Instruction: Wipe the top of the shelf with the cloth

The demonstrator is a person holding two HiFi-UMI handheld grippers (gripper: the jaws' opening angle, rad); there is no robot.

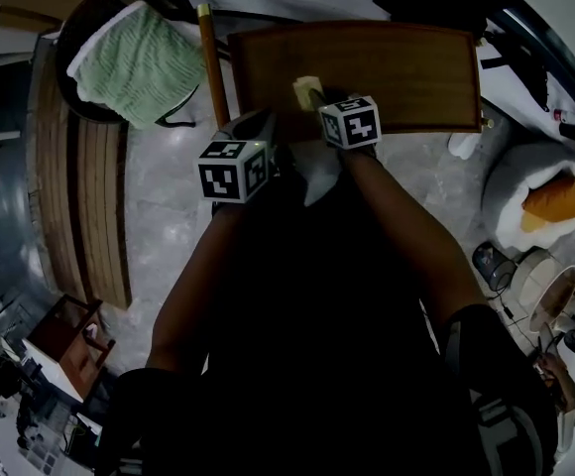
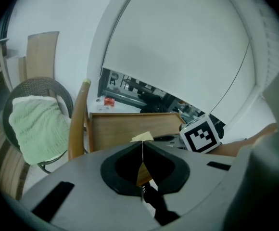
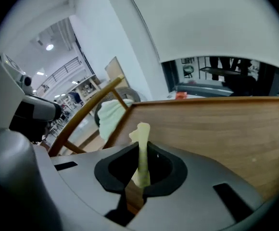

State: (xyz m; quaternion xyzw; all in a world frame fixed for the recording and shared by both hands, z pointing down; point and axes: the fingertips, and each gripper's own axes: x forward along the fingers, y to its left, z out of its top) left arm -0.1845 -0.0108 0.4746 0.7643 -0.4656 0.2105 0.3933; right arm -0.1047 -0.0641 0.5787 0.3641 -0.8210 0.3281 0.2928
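Observation:
The shelf top (image 1: 397, 72) is a brown wooden board with a raised rim, lying straight ahead of me. A small pale yellow cloth (image 1: 307, 90) stands up over its near edge, pinched upright in my right gripper (image 1: 317, 102), which is shut on it. In the right gripper view the cloth (image 3: 142, 143) rises between the jaws, with the shelf top (image 3: 216, 129) behind. My left gripper (image 1: 261, 125) hangs just left of the shelf's near corner. Its jaws meet with nothing held (image 2: 142, 150). The left gripper view shows the cloth (image 2: 143, 137) and the shelf top (image 2: 125, 129) beyond.
A round dark wicker chair (image 1: 94, 13) holding a green towel (image 1: 141, 65) stands at the far left. A wooden pole (image 1: 211, 62) runs beside the shelf's left edge. Wooden slats (image 1: 84, 196) lie at left. Cushions and clutter (image 1: 545, 201) crowd the right.

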